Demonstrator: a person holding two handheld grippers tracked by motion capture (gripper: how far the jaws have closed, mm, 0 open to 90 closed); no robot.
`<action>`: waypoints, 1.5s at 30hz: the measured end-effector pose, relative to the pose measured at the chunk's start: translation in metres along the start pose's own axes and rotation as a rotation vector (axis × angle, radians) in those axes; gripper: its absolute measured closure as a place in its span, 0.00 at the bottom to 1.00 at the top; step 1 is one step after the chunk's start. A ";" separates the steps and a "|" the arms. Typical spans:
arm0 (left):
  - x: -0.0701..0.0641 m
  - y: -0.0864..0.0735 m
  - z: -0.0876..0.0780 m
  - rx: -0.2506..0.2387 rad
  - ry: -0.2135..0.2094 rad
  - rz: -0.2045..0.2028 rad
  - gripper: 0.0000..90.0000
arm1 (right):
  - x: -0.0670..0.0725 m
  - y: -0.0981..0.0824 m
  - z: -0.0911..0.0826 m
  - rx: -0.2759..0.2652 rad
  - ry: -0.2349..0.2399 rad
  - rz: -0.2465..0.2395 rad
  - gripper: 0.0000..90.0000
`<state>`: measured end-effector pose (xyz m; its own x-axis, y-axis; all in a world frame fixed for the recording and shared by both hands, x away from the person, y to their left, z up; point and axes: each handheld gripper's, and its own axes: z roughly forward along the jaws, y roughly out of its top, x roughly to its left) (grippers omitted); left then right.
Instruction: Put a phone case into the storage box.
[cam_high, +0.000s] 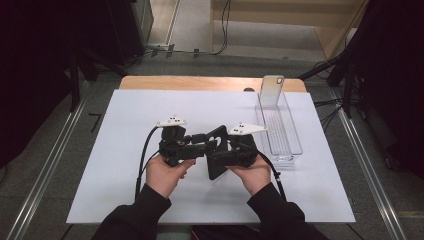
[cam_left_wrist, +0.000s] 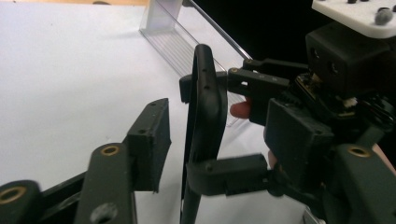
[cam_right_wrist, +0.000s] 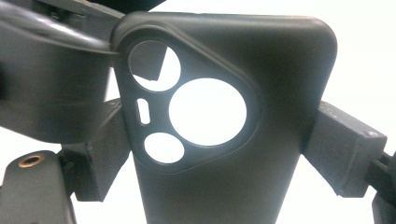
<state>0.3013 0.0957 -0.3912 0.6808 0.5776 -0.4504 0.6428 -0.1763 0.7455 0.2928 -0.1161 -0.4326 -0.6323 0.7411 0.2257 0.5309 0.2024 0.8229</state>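
Observation:
A black phone case (cam_high: 215, 169) with round camera cut-outs is held upright above the white table sheet, at mid-table. My right gripper (cam_high: 218, 150) is shut on it; in the right gripper view the two pads (cam_right_wrist: 345, 156) press on the long edges of the case (cam_right_wrist: 261, 70), below the cut-outs. My left gripper (cam_high: 206, 143) comes in from the left. In the left gripper view the case (cam_left_wrist: 205, 107) stands edge-on between its jaws, and the left pad (cam_left_wrist: 150, 140) is a small gap away from it. My left gripper (cam_left_wrist: 222, 140) is open.
A long clear plastic tray (cam_high: 299, 145) lies at the right of the sheet, with a pale phone-shaped object (cam_high: 271, 90) standing upright at its far end. The tray (cam_left_wrist: 173, 42) also lies beyond the case in the left gripper view. White sheet (cam_high: 120, 150) stretches to the left.

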 end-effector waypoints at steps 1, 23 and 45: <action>0.001 0.000 -0.001 0.006 -0.004 0.002 0.43 | -0.001 0.000 -0.001 0.003 -0.007 0.003 0.14; 0.019 -0.017 -0.011 0.191 -0.100 0.128 0.36 | -0.019 0.001 -0.009 0.022 0.033 -0.014 0.14; 0.048 -0.052 -0.028 0.246 -0.063 0.208 0.33 | -0.020 0.002 -0.008 0.062 0.097 -0.042 0.13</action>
<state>0.2904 0.1545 -0.4380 0.8220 0.4595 -0.3364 0.5479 -0.4773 0.6870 0.3020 -0.1360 -0.4308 -0.7044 0.6666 0.2437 0.5350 0.2731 0.7995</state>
